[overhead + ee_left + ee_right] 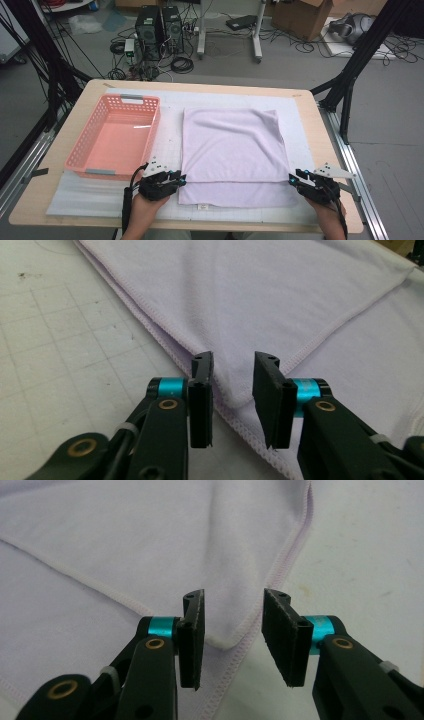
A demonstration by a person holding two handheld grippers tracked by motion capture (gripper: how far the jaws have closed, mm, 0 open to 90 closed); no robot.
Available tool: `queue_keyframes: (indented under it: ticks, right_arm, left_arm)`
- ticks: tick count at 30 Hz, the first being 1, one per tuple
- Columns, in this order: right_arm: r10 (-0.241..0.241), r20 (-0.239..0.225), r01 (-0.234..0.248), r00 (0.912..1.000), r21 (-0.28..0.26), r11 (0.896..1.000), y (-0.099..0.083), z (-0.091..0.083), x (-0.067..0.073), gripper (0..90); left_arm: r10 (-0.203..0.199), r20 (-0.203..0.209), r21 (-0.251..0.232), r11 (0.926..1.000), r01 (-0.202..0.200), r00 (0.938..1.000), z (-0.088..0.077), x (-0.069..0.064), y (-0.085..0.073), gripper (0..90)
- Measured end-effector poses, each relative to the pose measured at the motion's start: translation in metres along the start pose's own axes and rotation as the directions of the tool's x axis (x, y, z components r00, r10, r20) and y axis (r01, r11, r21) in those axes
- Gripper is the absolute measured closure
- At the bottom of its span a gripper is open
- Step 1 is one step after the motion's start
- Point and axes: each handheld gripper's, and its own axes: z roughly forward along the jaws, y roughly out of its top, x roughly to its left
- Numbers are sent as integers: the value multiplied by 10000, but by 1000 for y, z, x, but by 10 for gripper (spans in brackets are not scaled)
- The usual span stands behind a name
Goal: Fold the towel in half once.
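At the bottom of the frame, both grippers sit at the towel's (232, 150) near corners.
Left gripper (181, 179) and right gripper (292, 180) have fingers open, each straddling a folded corner without pinching; towel's flat mid-table, pink basket (82, 150) left.

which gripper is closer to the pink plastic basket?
Left. The left gripper sits just off the pink plastic basket's near right corner; the right gripper is across the folded lilac cloth.

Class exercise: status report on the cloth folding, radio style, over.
Left claw open, astride the folded cloth's near left corner. Right claw open at the near right corner. Cloth flat on the mat. Pink basket sits apart, left.
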Motion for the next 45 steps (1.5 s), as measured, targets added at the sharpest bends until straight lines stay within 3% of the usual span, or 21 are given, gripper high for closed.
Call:
queue_keyframes:
  ticks: [5,14,18,20,23,26,36,45]
  right_arm:
    - [-187,-100,189,9998,133,9997,0,5,4,602]
    - [-223,-105,224,9997,121,9997,1,5,4,609]
    - [-385,-226,393,9990,404,9984,1,12,7,620]
    - [-620,-151,630,9980,742,9953,-1,19,9,697]
    - [-606,-180,618,9980,800,9949,-1,21,9,867]
    - [-691,-114,698,9975,849,9939,0,20,10,883]
    - [-469,-517,472,9976,61,9989,2,-16,20,884]
    - [-396,-872,435,9954,435,9981,-15,-44,32,884]
  left_arm:
    - [416,-348,81,9991,-414,9985,0,-5,0,861]
    - [161,-79,-265,9995,-163,9998,-4,-3,2,873]
    - [-32,10,-323,9995,32,10000,-4,-2,1,874]
    - [-70,49,-299,9995,72,10000,-4,-2,1,876]
    - [-134,142,-380,9992,140,9998,-6,-2,1,877]
    - [-249,264,-502,9984,262,9993,-9,-3,1,878]
    - [-462,891,-986,9936,549,9950,-37,-11,-4,879]
    - [-296,1251,-807,9959,399,9917,-57,-28,-21,879]
